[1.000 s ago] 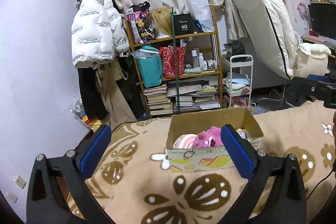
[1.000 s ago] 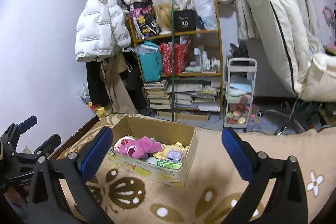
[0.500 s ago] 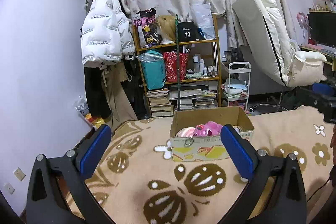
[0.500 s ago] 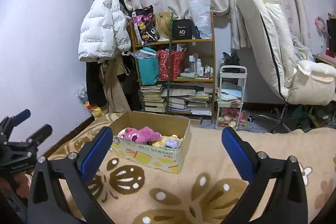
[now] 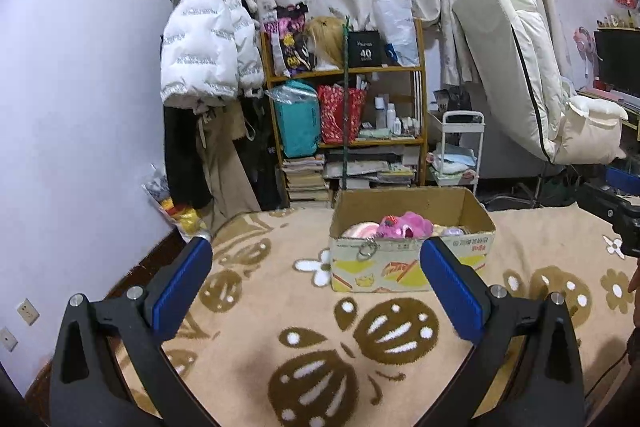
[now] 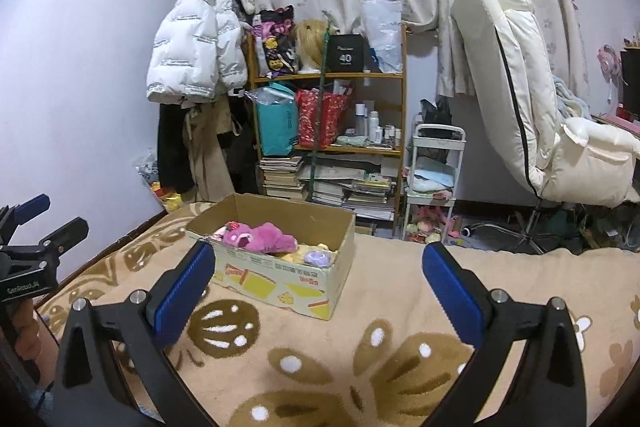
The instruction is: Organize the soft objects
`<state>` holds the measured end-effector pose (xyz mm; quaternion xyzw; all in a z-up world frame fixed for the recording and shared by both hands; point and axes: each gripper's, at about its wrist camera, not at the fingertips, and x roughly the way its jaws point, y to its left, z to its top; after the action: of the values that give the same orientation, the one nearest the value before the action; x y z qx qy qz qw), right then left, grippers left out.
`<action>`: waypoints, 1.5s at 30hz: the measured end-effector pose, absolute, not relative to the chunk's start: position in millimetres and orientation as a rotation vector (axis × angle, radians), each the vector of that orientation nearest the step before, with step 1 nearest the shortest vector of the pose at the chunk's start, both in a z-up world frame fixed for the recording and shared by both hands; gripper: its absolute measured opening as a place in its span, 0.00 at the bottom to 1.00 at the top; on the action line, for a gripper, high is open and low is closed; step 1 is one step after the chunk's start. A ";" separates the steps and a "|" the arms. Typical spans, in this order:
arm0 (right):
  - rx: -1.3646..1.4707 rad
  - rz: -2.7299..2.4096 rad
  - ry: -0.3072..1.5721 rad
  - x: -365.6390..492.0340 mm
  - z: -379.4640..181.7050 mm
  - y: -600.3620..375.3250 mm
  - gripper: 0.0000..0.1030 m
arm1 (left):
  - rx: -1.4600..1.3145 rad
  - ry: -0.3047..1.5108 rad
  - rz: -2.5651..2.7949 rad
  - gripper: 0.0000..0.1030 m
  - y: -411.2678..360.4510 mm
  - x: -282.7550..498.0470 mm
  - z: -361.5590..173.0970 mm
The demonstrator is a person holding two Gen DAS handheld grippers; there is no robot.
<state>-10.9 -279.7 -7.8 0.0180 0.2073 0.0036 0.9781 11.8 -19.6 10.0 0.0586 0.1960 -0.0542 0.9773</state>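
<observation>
A cardboard box (image 5: pixel 412 261) stands on the tan patterned blanket (image 5: pixel 280 347). It also shows in the right wrist view (image 6: pixel 280 283). Inside lie a pink plush toy (image 5: pixel 404 225), seen too in the right wrist view (image 6: pixel 260 237), a pale pink round toy (image 5: pixel 360 229), a yellow soft toy (image 6: pixel 304 253) and a small purple one (image 6: pixel 318 258). My left gripper (image 5: pixel 316 281) is open and empty, well short of the box. My right gripper (image 6: pixel 318 285) is open and empty, back from the box's right corner. The left gripper shows at the right wrist view's left edge (image 6: pixel 36 227).
A wooden shelf (image 5: pixel 344 131) full of bags, bottles and books stands beyond the bed. A white puffer jacket (image 5: pixel 208 55) hangs on the wall to its left. A white cart (image 5: pixel 458 151) and a cream recliner chair (image 5: pixel 528 87) stand to the right.
Both grippers have pulled back and risen from the box, which now looks smaller and farther. Both stay open and empty.
</observation>
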 end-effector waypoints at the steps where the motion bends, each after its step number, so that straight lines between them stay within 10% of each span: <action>1: 0.042 0.002 0.421 -9.2 -10.3 -282.1 1.00 | 0.112 0.402 -0.111 0.99 -19.8 14.1 7.6; 45: 0.057 -0.007 0.466 7.4 -37.0 -286.8 1.00 | 0.103 0.466 -0.054 0.99 -18.3 36.9 -10.6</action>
<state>7.4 -286.8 -37.0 0.0284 0.2308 -0.0033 0.9726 36.9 -18.3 -10.6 0.0509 0.2306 -0.0270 0.9714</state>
